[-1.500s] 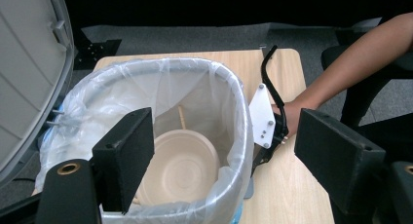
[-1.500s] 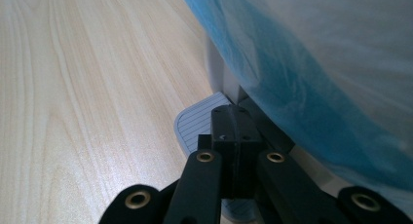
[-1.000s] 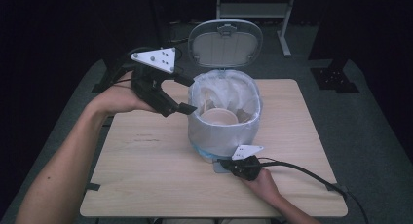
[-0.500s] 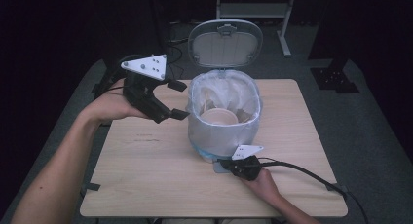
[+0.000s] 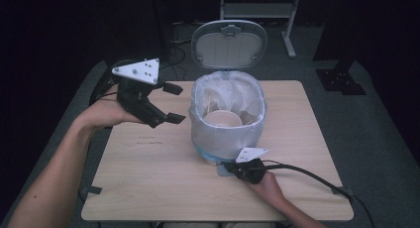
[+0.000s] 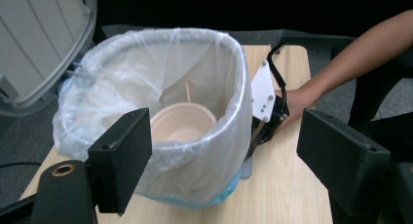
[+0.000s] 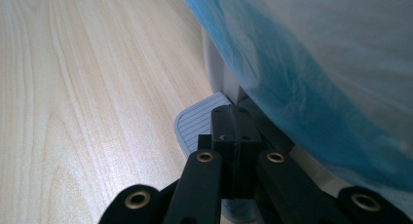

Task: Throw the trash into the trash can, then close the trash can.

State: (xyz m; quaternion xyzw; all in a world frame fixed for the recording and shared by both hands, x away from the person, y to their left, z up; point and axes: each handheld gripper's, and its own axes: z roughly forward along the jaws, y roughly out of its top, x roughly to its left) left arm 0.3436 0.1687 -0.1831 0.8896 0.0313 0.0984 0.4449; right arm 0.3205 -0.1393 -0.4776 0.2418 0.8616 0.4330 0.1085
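Note:
A grey pedal bin [image 5: 225, 134] lined with a clear plastic bag stands mid-table, its lid [image 5: 229, 43] tipped up and back. A tan paper bowl [image 5: 223, 120] lies inside, and in the left gripper view the bowl [image 6: 182, 124] has a thin wooden stick [image 6: 187, 92] behind it. My left gripper [image 5: 174, 103] hovers just left of the bin, open and empty; its jaws frame the bin [image 6: 160, 112] in its own view, the left gripper [image 6: 231, 146]. My right gripper [image 5: 229, 168] is shut, its tips [image 7: 234, 124] resting on the bin's foot pedal [image 7: 197, 121].
The light wooden table [image 5: 148, 188] has bare room in front and to the left of the bin. A black cable [image 5: 307, 176] trails right from the right gripper. Dark floor and a metal stand [image 5: 257, 10] lie beyond the far edge.
My left gripper has drawn back to the left, away from the bin's rim, and sunk slightly, jaws still open and empty. The right gripper has kept still on the pedal.

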